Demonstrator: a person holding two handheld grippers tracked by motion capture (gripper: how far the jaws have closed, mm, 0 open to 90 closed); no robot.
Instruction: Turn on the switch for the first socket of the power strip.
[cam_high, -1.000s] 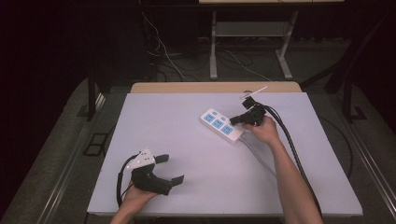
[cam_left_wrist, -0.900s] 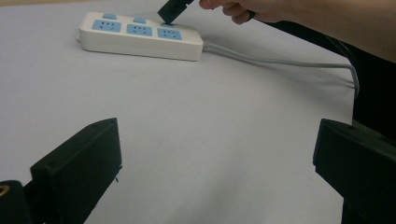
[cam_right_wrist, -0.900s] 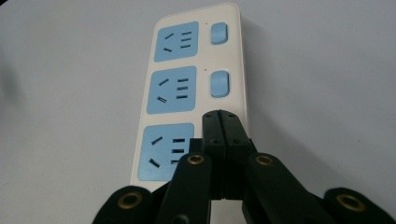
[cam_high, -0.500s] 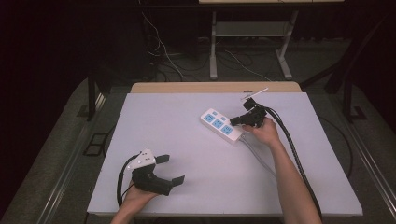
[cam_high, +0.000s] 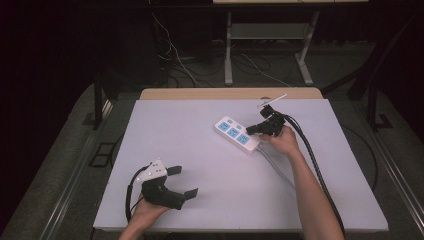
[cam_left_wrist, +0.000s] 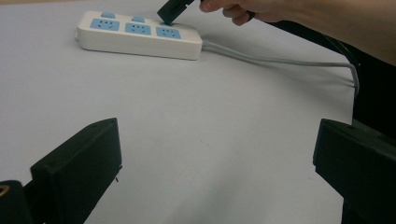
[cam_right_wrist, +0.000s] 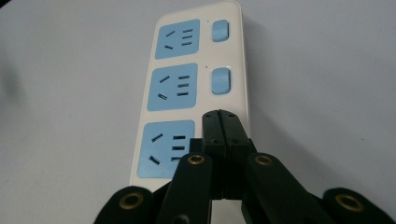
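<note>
A white power strip (cam_high: 238, 135) with three blue sockets is laid on the grey table (cam_high: 200, 150), towards the far right part, approx. diagonal; its grey cable (cam_left_wrist: 280, 60) is led off to the table's right edge. In the right gripper view three sockets are seen in a row, and a blue rocker switch (cam_right_wrist: 220, 80) is placed beside the middle socket, another one beside the far socket.

The right gripper (cam_high: 251, 131) is held over the near end of the strip, jaws pressed together w/ nothing between them. Its closed tip (cam_right_wrist: 220, 122) is set down just beside the nearest socket, where the third switch is expected; that switch itself is hidden under the tip, so contact cannot be confirmed.

The step in hand is judged to be the pressing of the nearest switch w/ the closed jaws. For the next move a short, straight push downward is called for, the tip kept centred on the rocker so that it is not slid off onto the socket face; the light strip could be shifted if the push is given at an angle.

The left gripper (cam_high: 181, 181) is rested at the near left of the table, jaws wide apart and empty, well apart from the strip. No part is taken by it at present.
</note>
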